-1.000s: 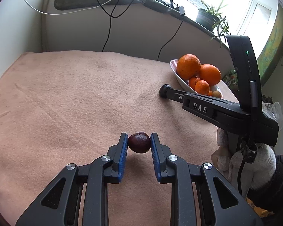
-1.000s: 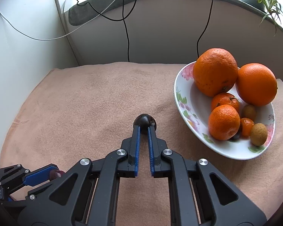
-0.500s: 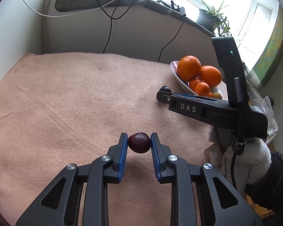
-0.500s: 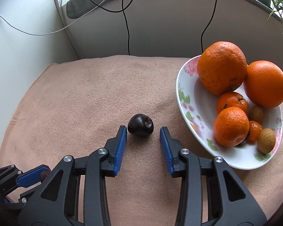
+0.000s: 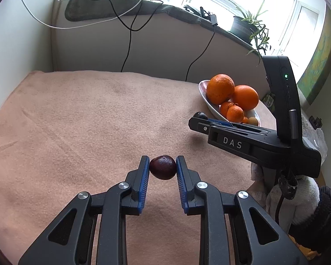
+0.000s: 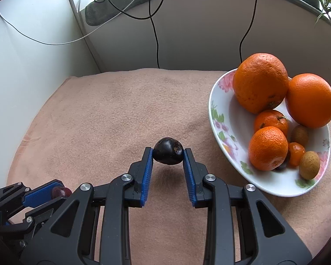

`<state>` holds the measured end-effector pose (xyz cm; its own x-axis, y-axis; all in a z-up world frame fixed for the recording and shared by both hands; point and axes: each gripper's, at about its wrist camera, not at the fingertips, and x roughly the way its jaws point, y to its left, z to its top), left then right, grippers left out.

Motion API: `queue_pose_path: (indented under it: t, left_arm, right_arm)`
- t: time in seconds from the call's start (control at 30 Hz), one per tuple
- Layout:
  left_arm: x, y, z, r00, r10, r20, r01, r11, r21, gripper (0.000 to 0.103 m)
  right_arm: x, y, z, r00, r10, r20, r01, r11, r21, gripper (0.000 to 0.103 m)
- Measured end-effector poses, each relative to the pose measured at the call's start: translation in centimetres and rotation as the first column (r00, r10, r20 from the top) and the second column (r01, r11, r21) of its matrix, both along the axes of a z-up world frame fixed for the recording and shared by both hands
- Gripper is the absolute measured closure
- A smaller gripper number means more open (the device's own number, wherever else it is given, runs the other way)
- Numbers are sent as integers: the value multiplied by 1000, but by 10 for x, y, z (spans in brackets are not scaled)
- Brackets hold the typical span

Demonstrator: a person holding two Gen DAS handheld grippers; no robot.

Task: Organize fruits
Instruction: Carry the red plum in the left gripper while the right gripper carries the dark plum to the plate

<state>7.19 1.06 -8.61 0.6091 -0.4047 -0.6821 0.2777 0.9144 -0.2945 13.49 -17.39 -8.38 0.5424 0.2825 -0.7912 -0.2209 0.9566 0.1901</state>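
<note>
right gripper (image 6: 168, 154) just closed back onto the dark fruit (image 6: 168, 154) mid-frame, so it's ready for the plate (image 6: 217, 110); left gripper (image 5: 162, 167) clamps a reddish fruit (image 5: 162, 167)

Both tools share one build. The left gripper (image 5: 162, 170) has matte black plastic arms with triangular cut-outs, round silver screw heads at the joints, and ribbed blue pads (image 5: 144, 182) lining the inner faces of its fingers. The right gripper (image 6: 168, 155) matches it in black frame, silver screws and blue pads. Seen from the left wrist view, the right tool's side carries white letters "DAS" (image 5: 232, 142), and a black upright block (image 5: 283, 92) on top shows a small green light. A thin black cable (image 5: 280, 201) hangs beneath it. The hand (image 5: 298, 194) wears a white knit glove, with a dark sleeve (image 5: 317, 223) behind.
</note>
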Motion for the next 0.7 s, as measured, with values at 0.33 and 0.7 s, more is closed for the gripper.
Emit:
queue_pose_path:
  t: [0.33,0.7]
  left_arm:
    - [2,-26,18,999,-16,47,16,1000,8,80]
    - [20,-69,29,995,-62,75,61,998,14,80]
  right_arm:
    - [-20,-29,22,999,2,33,-4,999,54,74]
    - [-30,-81,36,996,-50,71,46,997,63,74]
